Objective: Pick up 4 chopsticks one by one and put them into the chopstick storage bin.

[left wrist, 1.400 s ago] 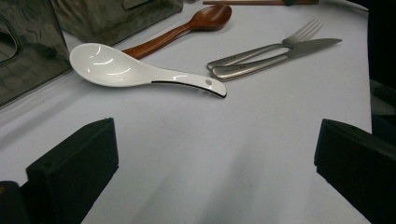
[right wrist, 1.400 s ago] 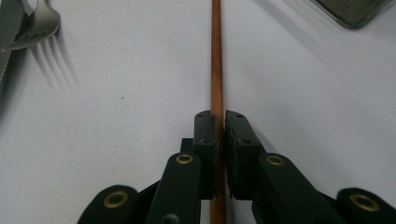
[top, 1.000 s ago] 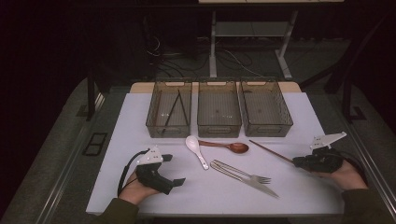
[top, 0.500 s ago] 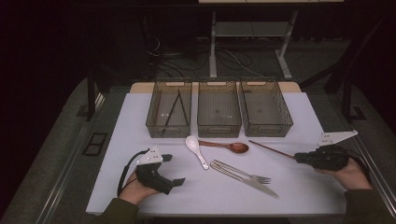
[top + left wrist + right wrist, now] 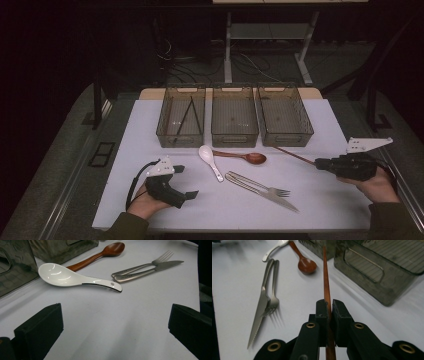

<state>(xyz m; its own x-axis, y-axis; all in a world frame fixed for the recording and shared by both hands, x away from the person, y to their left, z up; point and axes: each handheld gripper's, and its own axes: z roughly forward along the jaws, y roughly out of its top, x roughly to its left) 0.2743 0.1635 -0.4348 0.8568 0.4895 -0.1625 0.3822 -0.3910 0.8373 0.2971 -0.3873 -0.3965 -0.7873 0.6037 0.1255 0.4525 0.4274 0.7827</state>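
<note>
Your right gripper has its fingers clamped on the brown chopstick near the table's right edge, while your left gripper's fingers stand apart.

dim room, lit table, sharp close-ups

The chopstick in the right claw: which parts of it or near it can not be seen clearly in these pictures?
- Chopstick, right gripper view: its rear end leaves the bottom edge; the right claw pads cover the gripped part.
- Its far tip, same view: blurred against the bins, so contact cannot be told.
- High view: whether the chopstick is off the table cannot be judged; too thin.
</note>
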